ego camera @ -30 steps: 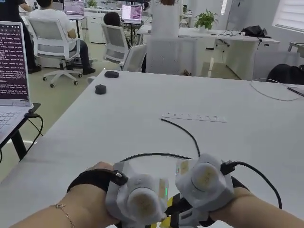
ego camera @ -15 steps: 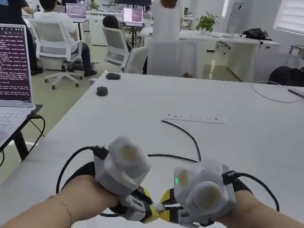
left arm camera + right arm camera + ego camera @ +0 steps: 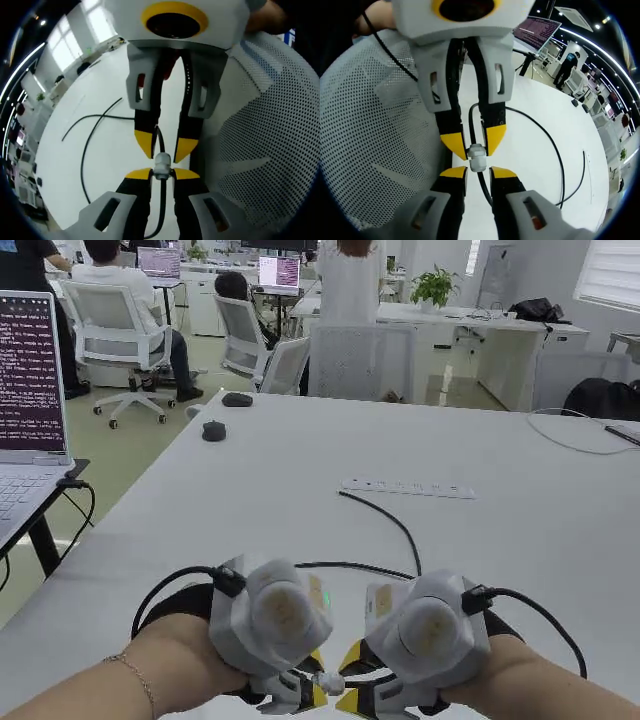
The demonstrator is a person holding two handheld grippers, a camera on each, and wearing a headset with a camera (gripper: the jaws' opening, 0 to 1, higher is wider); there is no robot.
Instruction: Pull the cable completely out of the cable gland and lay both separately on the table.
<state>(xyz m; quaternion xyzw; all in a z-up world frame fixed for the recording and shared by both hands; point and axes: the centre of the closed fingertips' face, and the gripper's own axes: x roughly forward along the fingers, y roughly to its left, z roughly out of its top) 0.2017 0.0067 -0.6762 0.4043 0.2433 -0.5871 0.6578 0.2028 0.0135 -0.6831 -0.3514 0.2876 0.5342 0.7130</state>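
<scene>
Lowered since before, left hand-held gripper (image 3: 161, 174) pinches the gland (image 3: 161, 164) at lower centre; right hand-held gripper (image 3: 478, 173) straddles the cable (image 3: 485, 192), grip unclear. Pull-out seems unstarted; next, clamp cable, draw apart.

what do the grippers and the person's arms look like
The left gripper and right gripper match: rounded white plastic bodies and black jaws ending in yellow tips. A black lead plugs into each body, and the left one shows a small green light. Black straps wrap both hands. The forearms are bare, with a thin chain bracelet on the left wrist.
</scene>
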